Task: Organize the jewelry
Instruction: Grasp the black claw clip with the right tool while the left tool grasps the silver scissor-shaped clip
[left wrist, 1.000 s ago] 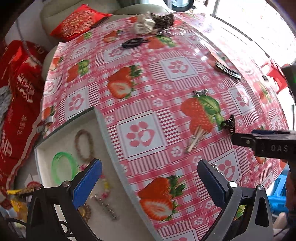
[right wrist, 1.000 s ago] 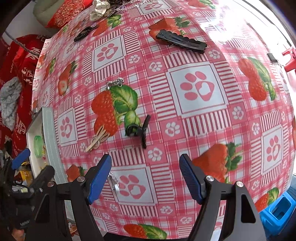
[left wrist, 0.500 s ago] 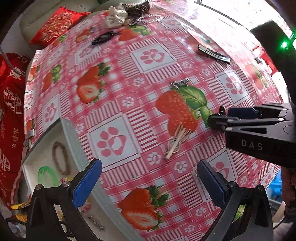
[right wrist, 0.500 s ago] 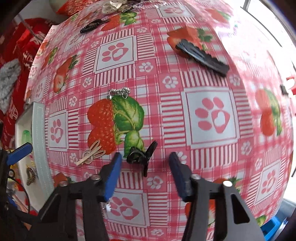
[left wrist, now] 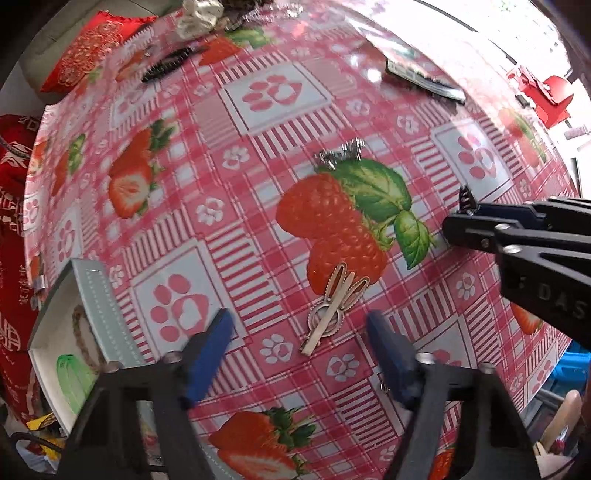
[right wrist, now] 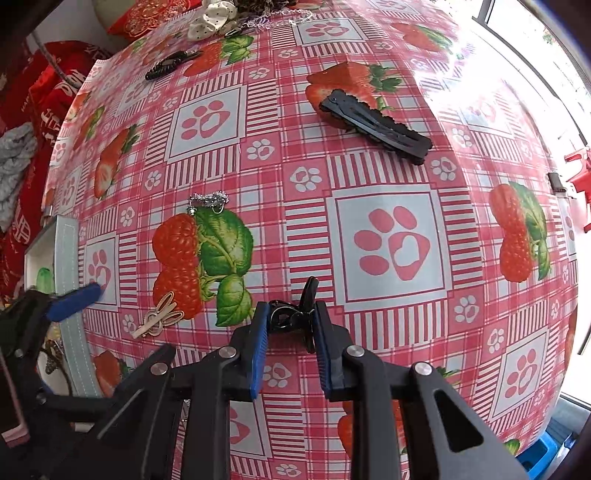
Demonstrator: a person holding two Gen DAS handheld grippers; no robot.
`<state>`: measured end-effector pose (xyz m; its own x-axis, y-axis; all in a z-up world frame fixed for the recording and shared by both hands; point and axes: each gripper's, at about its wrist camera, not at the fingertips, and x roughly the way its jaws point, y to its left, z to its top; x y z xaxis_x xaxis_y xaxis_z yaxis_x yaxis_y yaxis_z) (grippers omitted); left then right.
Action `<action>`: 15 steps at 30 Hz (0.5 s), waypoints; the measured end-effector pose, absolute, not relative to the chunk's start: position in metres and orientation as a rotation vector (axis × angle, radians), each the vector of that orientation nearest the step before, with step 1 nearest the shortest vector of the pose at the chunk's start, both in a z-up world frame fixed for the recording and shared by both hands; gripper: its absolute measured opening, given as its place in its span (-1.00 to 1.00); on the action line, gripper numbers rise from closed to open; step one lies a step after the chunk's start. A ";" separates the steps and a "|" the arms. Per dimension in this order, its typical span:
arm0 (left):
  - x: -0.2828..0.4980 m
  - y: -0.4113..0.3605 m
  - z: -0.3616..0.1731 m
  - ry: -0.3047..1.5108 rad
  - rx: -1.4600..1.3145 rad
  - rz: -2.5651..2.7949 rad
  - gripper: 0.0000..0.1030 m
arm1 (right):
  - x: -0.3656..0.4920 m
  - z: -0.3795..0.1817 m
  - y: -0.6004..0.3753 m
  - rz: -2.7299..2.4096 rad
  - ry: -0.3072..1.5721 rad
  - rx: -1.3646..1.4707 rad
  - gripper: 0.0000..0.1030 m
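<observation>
My right gripper (right wrist: pixel 290 319) is shut on a small black hair clip (right wrist: pixel 295 314) that rests on the strawberry tablecloth; it also shows in the left wrist view (left wrist: pixel 466 218), with the clip's tip (left wrist: pixel 464 199) sticking out. My left gripper (left wrist: pixel 299 345) is open, its blue pads either side of a gold rabbit-shaped hairpin (left wrist: pixel 332 306), close above it. The hairpin also shows in the right wrist view (right wrist: pixel 159 319). A white jewelry box (left wrist: pixel 92 295) at the table's left edge holds a green bangle (left wrist: pixel 72 373) and a beaded bracelet (left wrist: pixel 83 336).
A silver chain piece (right wrist: pixel 207 202) lies above the strawberry print. A long black barrette (right wrist: pixel 375 123) lies further back right. Another black clip (right wrist: pixel 168 65) and a white scrunchie (right wrist: pixel 208 16) lie at the far edge. Red cushions (left wrist: pixel 99 46) lie beyond the table.
My right gripper has closed on the black clip. My left gripper has moved right and forward over the gold hairpin and narrowed, leaving the box at the left.
</observation>
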<state>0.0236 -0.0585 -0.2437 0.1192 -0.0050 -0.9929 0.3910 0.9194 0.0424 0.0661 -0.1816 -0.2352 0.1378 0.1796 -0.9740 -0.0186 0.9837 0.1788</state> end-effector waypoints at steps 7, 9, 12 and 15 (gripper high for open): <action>0.023 -0.062 -0.243 1.419 0.302 -0.357 0.12 | 0.061 -0.232 -0.188 0.148 1.426 0.141 -0.51; 0.021 -0.065 -0.241 1.409 0.308 -0.380 -0.13 | 0.061 -0.232 -0.188 0.146 1.427 0.149 -0.51; 0.017 -0.073 -0.239 1.397 0.310 -0.395 -0.51 | 0.061 -0.231 -0.188 0.138 1.424 0.154 -0.51; 0.017 -0.072 -0.237 1.401 0.263 -0.398 -0.51 | 0.060 -0.230 -0.191 0.135 1.423 0.167 -0.51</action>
